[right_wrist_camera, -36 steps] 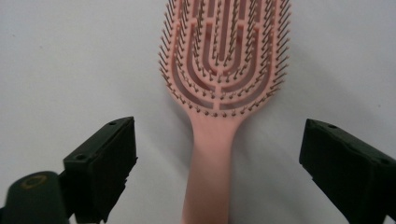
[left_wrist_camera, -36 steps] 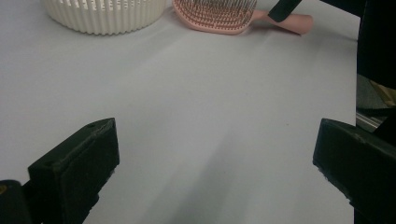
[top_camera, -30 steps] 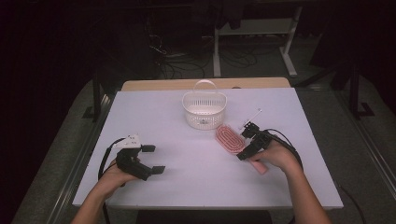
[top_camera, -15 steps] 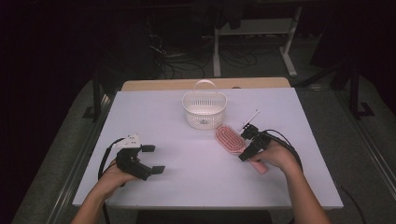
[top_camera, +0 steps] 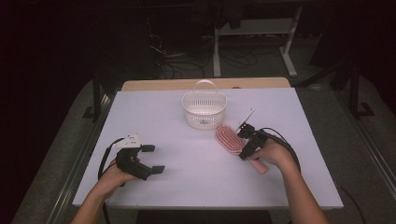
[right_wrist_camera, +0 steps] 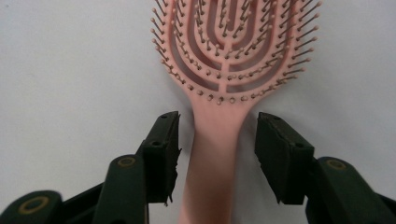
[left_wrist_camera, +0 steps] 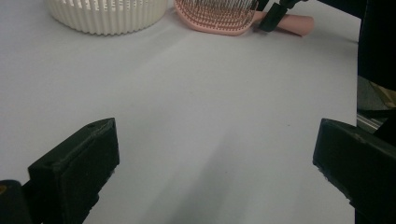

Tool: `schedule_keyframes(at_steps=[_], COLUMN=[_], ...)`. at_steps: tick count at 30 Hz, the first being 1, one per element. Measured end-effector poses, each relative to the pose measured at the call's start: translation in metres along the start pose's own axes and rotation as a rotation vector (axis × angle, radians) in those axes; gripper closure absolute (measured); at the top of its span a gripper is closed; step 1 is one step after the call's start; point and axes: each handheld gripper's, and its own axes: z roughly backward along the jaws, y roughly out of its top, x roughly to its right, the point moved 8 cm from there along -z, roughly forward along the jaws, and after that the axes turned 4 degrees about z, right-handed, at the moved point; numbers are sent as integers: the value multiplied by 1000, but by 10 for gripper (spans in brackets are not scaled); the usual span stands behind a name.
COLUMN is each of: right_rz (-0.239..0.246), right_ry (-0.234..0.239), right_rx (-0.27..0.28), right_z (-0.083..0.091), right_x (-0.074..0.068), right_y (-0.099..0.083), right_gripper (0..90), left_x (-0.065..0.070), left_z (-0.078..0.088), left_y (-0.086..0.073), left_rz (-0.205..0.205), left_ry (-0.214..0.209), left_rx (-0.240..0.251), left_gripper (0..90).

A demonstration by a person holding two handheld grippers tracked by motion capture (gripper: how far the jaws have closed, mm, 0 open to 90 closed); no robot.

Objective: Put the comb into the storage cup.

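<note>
A pink hairbrush (top_camera: 229, 138) lies bristles up on the white table (top_camera: 187, 154), just right of centre. In the right gripper view its handle (right_wrist_camera: 212, 154) runs between the two black jaws, with a small gap on each side. My right gripper (top_camera: 246, 143) straddles the handle near the brush head; its jaws have just been closing, and the pads stand clear of the handle. My left gripper (top_camera: 153, 158) rests at the front left with its jaws wide open over bare table. In the left gripper view the hairbrush (left_wrist_camera: 219, 16) lies far off beside the basket (left_wrist_camera: 107, 16).
A white slatted basket (top_camera: 204, 109) with a raised handle stands at the back centre, close to the brush head. A thin white stick (top_camera: 247, 115) lies right of it. A wooden board (top_camera: 154, 85) edges the far side; desk legs and cables lie in the dark beyond.
The right gripper's jaws have narrowed around the hairbrush handle. Both hands stay where they were, and the brush has not moved.
</note>
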Motion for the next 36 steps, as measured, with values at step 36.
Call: schedule_keyframes(at_steps=[36], right_rz=[-6], right_ry=[-49], right_rx=[-73], right_z=[-5], right_x=[0], right_y=[5], right_gripper=[667], left_x=[0], left_z=[0], left_y=[0], left_rz=[-1], left_ry=[3], left_rx=[-4], left_gripper=[6])
